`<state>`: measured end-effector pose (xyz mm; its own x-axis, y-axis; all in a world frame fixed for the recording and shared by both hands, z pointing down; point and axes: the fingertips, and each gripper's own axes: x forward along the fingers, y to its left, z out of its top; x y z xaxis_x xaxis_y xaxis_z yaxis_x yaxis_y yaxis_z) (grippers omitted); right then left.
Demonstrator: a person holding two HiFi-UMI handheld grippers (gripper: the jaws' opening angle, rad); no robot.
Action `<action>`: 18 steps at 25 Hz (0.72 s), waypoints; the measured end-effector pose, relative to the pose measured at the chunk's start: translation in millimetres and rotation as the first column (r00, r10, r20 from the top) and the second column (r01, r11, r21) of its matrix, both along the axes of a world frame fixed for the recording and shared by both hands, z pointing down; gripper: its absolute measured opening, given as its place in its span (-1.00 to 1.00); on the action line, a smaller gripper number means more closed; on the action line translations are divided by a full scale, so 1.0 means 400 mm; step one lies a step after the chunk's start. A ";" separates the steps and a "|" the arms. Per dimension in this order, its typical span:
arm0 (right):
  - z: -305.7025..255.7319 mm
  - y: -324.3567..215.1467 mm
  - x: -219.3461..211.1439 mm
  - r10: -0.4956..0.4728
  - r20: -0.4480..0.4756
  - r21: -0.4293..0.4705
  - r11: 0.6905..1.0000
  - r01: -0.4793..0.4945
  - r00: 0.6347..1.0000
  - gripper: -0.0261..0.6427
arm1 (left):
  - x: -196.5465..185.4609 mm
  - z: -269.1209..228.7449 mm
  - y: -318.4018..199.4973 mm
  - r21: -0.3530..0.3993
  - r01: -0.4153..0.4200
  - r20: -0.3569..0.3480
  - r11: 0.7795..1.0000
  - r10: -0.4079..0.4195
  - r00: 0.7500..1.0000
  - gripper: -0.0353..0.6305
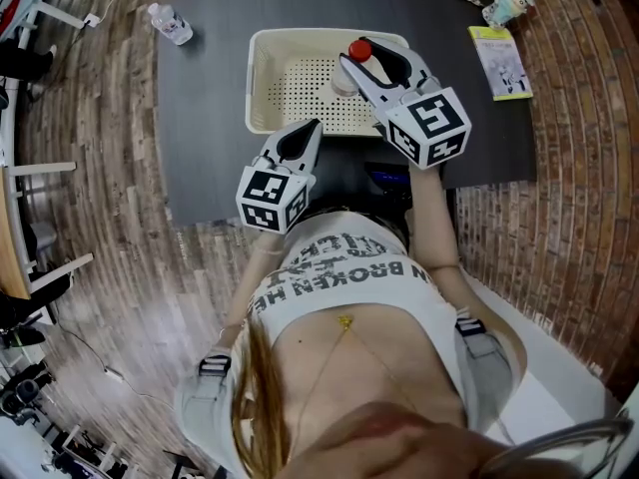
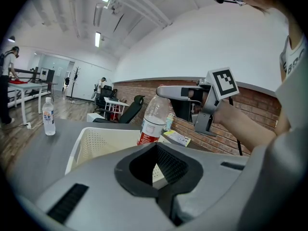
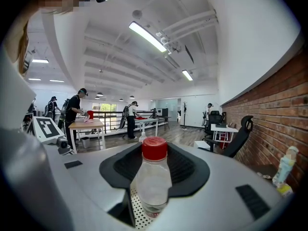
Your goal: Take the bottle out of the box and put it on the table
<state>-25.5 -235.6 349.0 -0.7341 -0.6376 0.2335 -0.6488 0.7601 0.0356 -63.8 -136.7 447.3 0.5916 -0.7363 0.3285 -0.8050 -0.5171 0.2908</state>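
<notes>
Two grippers: your right gripper (image 1: 367,63) and your left gripper (image 1: 313,128), one in each hand.
Right gripper: clamped on the neck of the bottle (image 3: 153,184), just under its red cap.
Left gripper: clenched on nothing, its tips meeting, held just beside the near rim of the box.
Bottles: two, the one you hold and a second bottle (image 1: 171,24) standing at the desk's far left corner, well apart from the box.
Held bottle's axis: upright, long axis vertical, cap pointing up.
Held bottle's place: over the far right part of the box (image 1: 262,78). Whether its base rests on the perforated floor cannot be told.
Box: one, white, on the desk (image 1: 210,118) in front of you.
Other things: one leaflet (image 1: 499,62) lying at the desk's right edge, well apart from the box.
</notes>
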 end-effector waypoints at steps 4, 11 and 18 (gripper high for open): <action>-0.004 -0.006 0.047 0.039 0.000 -0.001 0.999 -0.039 0.999 -0.45 | 0.003 0.002 0.002 -0.004 -0.003 0.001 1.000 0.003 1.000 -0.88; -0.037 -0.019 0.175 0.147 0.007 0.021 0.989 -0.147 0.989 -0.45 | 0.012 0.005 0.000 -0.005 -0.010 0.001 1.000 0.010 1.000 -0.88; -0.051 -0.026 0.320 0.283 0.010 0.030 0.959 -0.283 0.959 -0.45 | 0.018 0.008 0.004 -0.012 -0.017 -0.001 1.000 0.017 1.000 -0.88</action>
